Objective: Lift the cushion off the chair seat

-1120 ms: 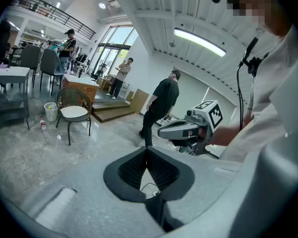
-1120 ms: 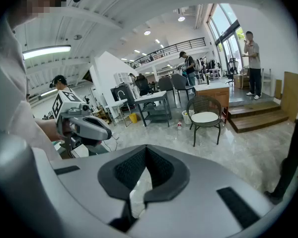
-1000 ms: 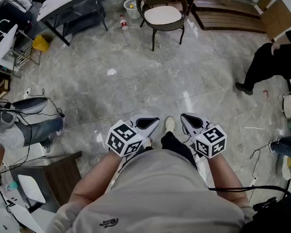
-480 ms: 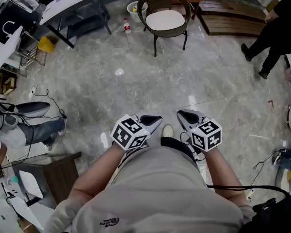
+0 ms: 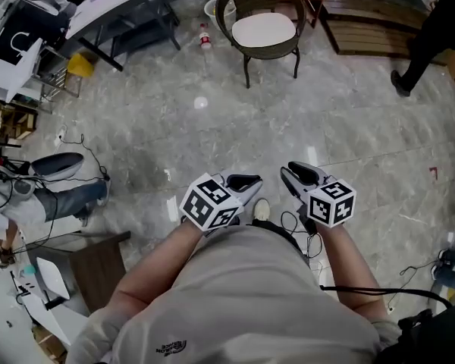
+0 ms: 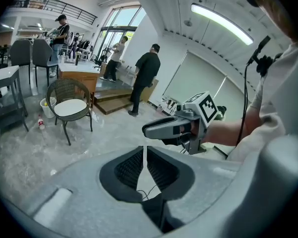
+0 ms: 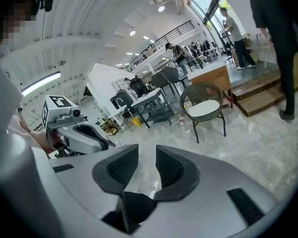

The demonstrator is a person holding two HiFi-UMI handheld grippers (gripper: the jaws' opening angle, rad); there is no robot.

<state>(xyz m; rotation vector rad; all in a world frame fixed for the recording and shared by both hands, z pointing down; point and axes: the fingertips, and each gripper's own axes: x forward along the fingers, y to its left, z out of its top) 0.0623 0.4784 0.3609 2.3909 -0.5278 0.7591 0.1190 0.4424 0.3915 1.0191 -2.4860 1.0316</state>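
Here, the white round cushion [image 5: 264, 29] lies flat on the seat of the wicker chair [image 5: 264, 52], inside its curved back and arms. Both grippers are held side by side well apart from the chair, on its open front side, over bare floor. The left gripper [image 5: 246, 182] has its jaws clenched, tips nearly meeting, with nothing between them. The right gripper [image 5: 299, 174] has its jaws opening, and its own view shows only floor in the gap. The lift itself is judged not yet begun; the approach to the chair remains.

Hazards, as judged from this layout:
- A small bottle [image 5: 205, 38] stands on the floor just beside the chair's front leg, on the side nearer the bucket [image 5: 212, 7]; a careless step or low swing on arrival could knock it over.
- A bystander [image 5: 432, 29] is near the chair's other side and could cross the path to it.
- The left gripper, if it arrives at the chair with jaws pressed together, would push the cushion rather than take its edge.
- The cushion looks thin and soft and sits within the chair's raised rim, so jaws lowered too far out could close on wicker instead, dragging or tipping the light-looking chair.
- A grip on one edge only may let the far side of the cushion sag and catch on the chair's arm.
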